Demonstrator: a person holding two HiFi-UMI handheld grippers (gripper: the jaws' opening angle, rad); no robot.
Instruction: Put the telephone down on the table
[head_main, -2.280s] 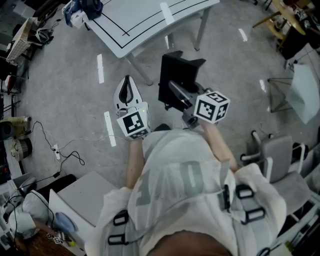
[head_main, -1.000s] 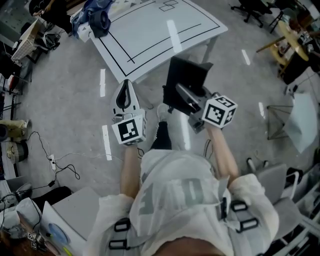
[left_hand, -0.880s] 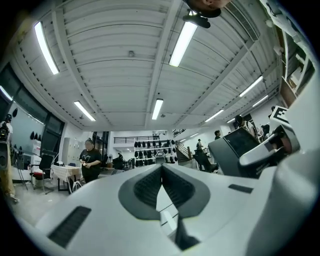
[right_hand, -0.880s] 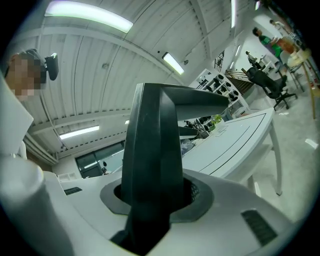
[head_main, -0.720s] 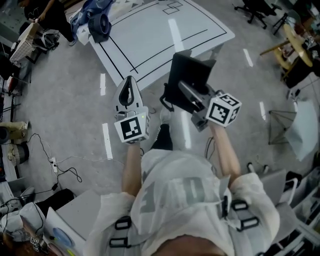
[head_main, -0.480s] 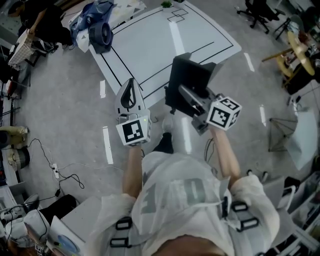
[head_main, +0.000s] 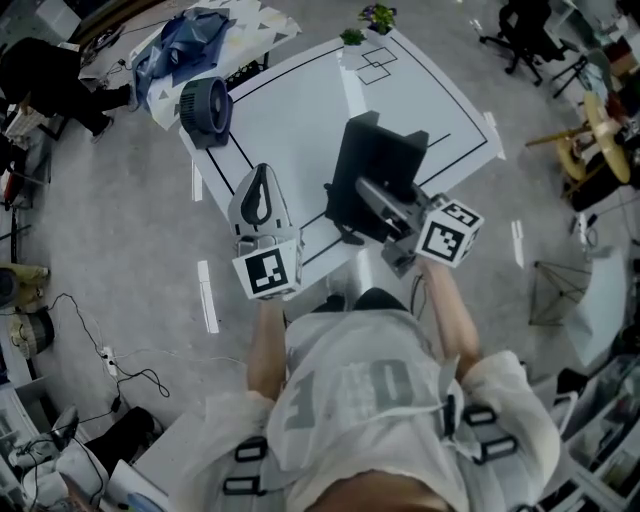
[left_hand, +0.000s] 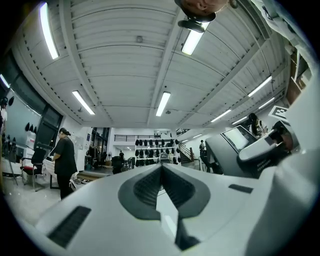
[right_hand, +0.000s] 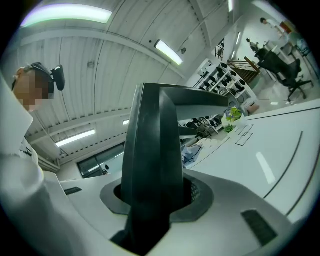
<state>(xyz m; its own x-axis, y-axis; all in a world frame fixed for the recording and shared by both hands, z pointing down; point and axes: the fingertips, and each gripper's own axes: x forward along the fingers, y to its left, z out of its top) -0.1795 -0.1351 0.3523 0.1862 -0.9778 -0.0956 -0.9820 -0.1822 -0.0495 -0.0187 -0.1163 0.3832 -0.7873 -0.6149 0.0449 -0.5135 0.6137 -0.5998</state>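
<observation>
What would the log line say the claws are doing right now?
right claw: shut on telephone | left claw: shut, empty | telephone: held up, not yet on table

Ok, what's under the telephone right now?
The telephone, held in the right gripper, overlaps the white table's near edge and black border lines in the head view. The patch straight beneath is covered, so whether it touches cannot be told.
</observation>
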